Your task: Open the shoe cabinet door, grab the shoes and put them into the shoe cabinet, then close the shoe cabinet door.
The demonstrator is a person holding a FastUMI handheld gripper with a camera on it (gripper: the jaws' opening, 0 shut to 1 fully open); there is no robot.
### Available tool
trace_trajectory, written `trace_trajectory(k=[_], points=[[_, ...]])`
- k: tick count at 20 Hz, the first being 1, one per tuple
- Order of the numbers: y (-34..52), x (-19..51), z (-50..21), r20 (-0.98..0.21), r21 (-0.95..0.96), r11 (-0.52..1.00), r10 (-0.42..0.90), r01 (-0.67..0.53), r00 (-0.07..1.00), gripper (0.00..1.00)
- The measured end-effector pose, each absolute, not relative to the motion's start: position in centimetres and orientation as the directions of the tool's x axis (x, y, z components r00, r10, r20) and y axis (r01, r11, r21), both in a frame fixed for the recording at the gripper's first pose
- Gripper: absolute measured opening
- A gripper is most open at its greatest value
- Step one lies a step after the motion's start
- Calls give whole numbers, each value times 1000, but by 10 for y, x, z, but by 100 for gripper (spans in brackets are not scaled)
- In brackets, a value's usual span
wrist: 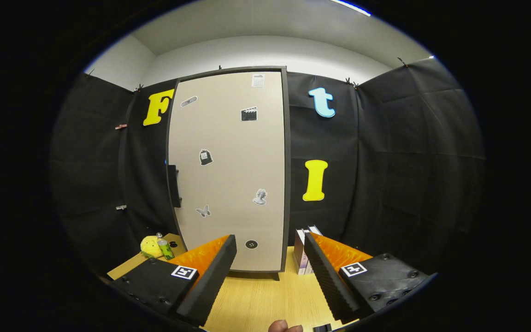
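- Black cloth is hung around a wooden worktop [256,299].
- On the worktop, the shoe cabinet [231,170] is seen standing upright, with its door [228,138] shut and a dark handle [174,185] on its left edge.
- The gripper [270,263] is held released, its 2 fingers [210,276] spread wide apart, and nothing is held between them.
- The cabinet is seen just beyond the fingers.
- A yellow toy [151,246] and a green can [165,249] are set left of the cabinet.
- Some boxes [303,251] are stood on its right.

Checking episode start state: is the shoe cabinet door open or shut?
Shut. The shoe cabinet door sits flush inside its dark frame, with no gap and no interior showing. Its handle is untouched; the gripper is open, short of it.
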State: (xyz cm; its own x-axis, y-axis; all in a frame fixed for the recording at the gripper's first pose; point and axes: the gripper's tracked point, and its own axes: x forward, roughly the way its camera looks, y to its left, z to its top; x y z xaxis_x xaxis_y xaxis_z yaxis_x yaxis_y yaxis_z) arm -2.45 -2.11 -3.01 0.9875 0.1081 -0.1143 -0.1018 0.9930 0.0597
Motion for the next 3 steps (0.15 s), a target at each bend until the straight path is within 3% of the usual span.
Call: trace_trajectory(k=[3], points=[[-22, -24, -32, -119, 59, 993, 108, -101, 987, 97]])
